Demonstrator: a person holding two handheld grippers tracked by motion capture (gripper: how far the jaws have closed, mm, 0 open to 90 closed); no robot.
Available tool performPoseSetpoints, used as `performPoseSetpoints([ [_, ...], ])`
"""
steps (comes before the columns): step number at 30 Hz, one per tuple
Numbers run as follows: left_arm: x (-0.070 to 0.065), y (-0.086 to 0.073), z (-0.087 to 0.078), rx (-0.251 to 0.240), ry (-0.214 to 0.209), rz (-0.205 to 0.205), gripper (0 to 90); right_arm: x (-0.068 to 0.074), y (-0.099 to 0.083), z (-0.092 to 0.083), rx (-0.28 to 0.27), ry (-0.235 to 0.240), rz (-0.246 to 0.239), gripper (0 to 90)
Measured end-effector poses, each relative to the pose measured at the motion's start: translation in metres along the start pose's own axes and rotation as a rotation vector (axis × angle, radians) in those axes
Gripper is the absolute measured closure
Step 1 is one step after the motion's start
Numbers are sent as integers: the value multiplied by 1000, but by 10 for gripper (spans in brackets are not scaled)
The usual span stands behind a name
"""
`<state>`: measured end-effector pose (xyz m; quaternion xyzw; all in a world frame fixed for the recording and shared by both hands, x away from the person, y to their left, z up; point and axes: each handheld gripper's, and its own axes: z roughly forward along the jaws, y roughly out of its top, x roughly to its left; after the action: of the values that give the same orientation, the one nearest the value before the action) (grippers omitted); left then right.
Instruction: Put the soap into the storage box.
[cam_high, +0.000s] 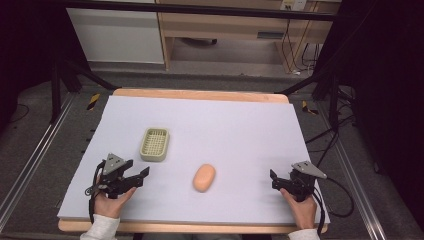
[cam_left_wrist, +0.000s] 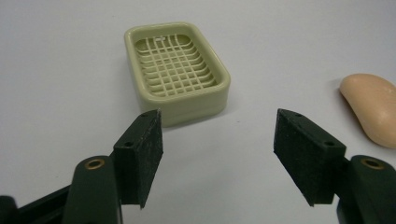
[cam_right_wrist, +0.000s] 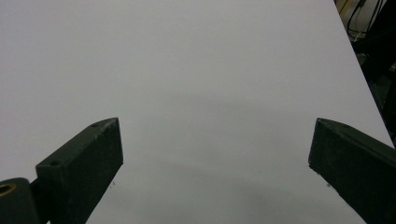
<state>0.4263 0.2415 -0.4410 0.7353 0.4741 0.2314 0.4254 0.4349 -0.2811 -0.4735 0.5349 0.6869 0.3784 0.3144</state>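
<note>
A pale green soap dish (cam_high: 154, 144) with a slotted grid floor sits left of centre on the sheet. A peach oval bar of soap (cam_high: 204, 177) lies to its right, nearer the front edge. My left gripper (cam_high: 138, 172) rests at the front left, open and empty, just short of the dish. From the left gripper view the soap dish (cam_left_wrist: 177, 70) stands beyond the left gripper (cam_left_wrist: 217, 140), and the soap (cam_left_wrist: 373, 109) lies at the right edge. My right gripper (cam_high: 273, 180) sits at the front right, well apart from the soap. The right gripper (cam_right_wrist: 215, 149) is open over bare sheet.
The pale sheet (cam_high: 225, 125) covers a wooden table (cam_high: 200, 94) whose rim shows at the far edge. Black frame legs, metal rails and cables (cam_high: 330, 135) run along both sides. Wooden furniture (cam_high: 225, 25) stands beyond on the floor.
</note>
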Motion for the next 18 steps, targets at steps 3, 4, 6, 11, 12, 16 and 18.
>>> performPoseSetpoints([
  [3, -5, 1, 2, 5, -9, 8, 317, 1, 0, 0, -1, 5, 2, 33],
  [4, -6, 1, 3, 8, -10, 16, 315, 1, 0, 0, -1, 7, 0, 33],
  [6, -10, 2, 5, 12, -15, 27, 312, 2, 0, 0, 1, 7, 1, 33],
  [11, -16, 5, 8, 13, -12, 43, 304, 4, 0, 1, 5, 12, -5, 34],
  [12, -19, 6, 8, 11, -15, 53, 302, 4, 0, 1, 3, 11, -8, 34],
  [16, -25, 10, 9, 11, -29, 67, 300, 4, 0, 1, 2, 13, -10, 34],
  [18, -28, 12, 10, 17, -38, 79, 296, 5, 0, 1, 0, 13, -4, 33],
])
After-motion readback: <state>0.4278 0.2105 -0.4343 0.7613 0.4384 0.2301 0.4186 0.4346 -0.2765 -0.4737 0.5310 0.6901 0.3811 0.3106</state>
